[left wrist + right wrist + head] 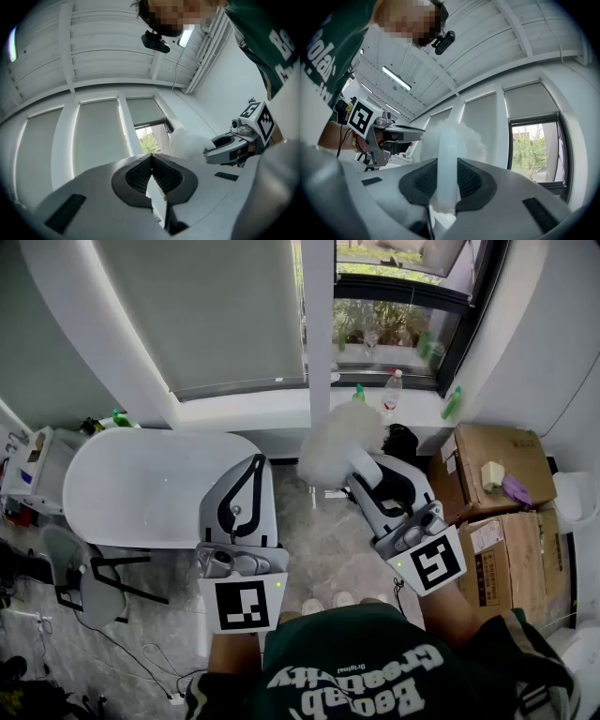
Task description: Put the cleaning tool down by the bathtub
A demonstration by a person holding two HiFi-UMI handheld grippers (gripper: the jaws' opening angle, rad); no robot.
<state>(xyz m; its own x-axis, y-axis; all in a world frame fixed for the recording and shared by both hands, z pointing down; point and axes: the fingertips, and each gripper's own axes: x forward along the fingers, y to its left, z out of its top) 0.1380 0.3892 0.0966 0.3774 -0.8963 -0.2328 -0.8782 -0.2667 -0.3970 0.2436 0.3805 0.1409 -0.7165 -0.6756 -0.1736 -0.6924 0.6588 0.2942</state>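
A white oval bathtub stands at the left of the head view. The cleaning tool is a fluffy white duster on a pale plastic handle. My right gripper is shut on that handle, and the fluffy head sticks out beyond the jaws, raised over the floor to the right of the tub. My left gripper hangs by the tub's right end, its jaws shut and holding nothing. In the left gripper view the duster and the right gripper appear at the right.
Cardboard boxes are stacked at the right wall. Bottles stand on the window sill. A dark object lies on the floor below the sill. A grey chair and a white shelf are left of the tub.
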